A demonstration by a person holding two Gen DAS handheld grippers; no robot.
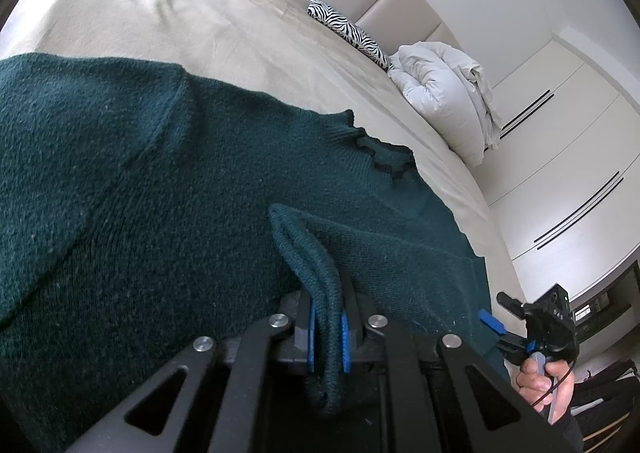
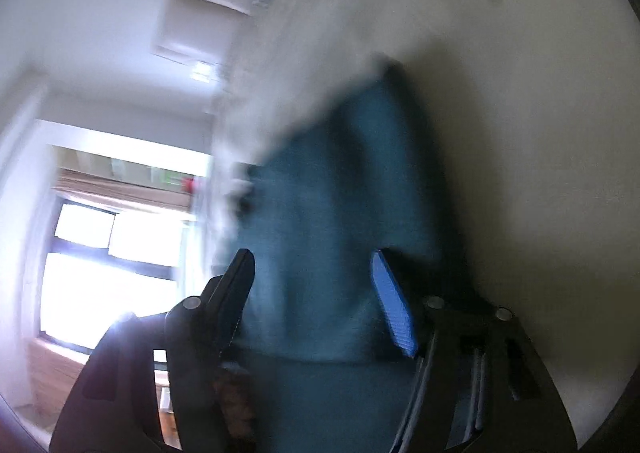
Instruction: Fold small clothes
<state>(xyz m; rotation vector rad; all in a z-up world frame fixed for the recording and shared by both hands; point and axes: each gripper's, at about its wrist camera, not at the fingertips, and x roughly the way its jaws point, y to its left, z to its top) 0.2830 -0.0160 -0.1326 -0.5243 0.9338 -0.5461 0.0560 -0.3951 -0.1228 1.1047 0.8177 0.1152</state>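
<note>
Two views: left wrist first, then right wrist.
Left wrist, sweater: a dark green knit sweater (image 1: 160,181) lies spread on the beige bed (image 1: 168,9), its ruffled collar (image 1: 376,149) pointing toward the headboard.
Left wrist, left gripper (image 1: 328,337): blue pads closed tightly on a doubled fold of the sweater's edge, raised off the rest of the garment.
Left wrist, right gripper (image 1: 504,313): seen at the lower right in a hand (image 1: 548,377), beside the sweater's edge, fingers spread.
Left wrist, surroundings: zebra-print pillow (image 1: 352,33) and white duvet (image 1: 444,93) near the headboard.
Right wrist, right gripper (image 2: 316,293): blurred; fingers stand wide apart, green sweater (image 2: 328,193) cloth showing between them; contact cannot be told.
</note>
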